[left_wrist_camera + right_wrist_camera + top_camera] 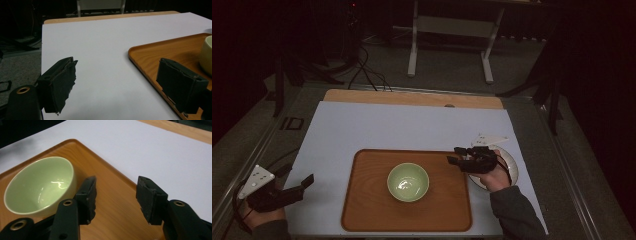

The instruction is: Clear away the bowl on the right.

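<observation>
A pale green bowl (408,182) stands empty in the middle of a wooden tray (362,200) on a white sheet. My right gripper (455,155) hovers open over the tray's far right corner, pointing left toward the bowl. In the right gripper view the bowl (37,185) lies just left of the open jaws (116,195), apart from them, with bare tray (117,215) between the jaws. My left gripper (302,184) is open at the sheet's near left edge. In the left gripper view its jaws (117,75) span bare sheet, with the tray's corner (155,55) and the bowl's side (206,55) at the right.
A white plate (511,162) lies on the sheet under the right hand, just right of the tray. The white sheet (402,125) covers a wooden table whose far edge (412,98) shows. A white stand (447,30) and cables are on the floor beyond.
</observation>
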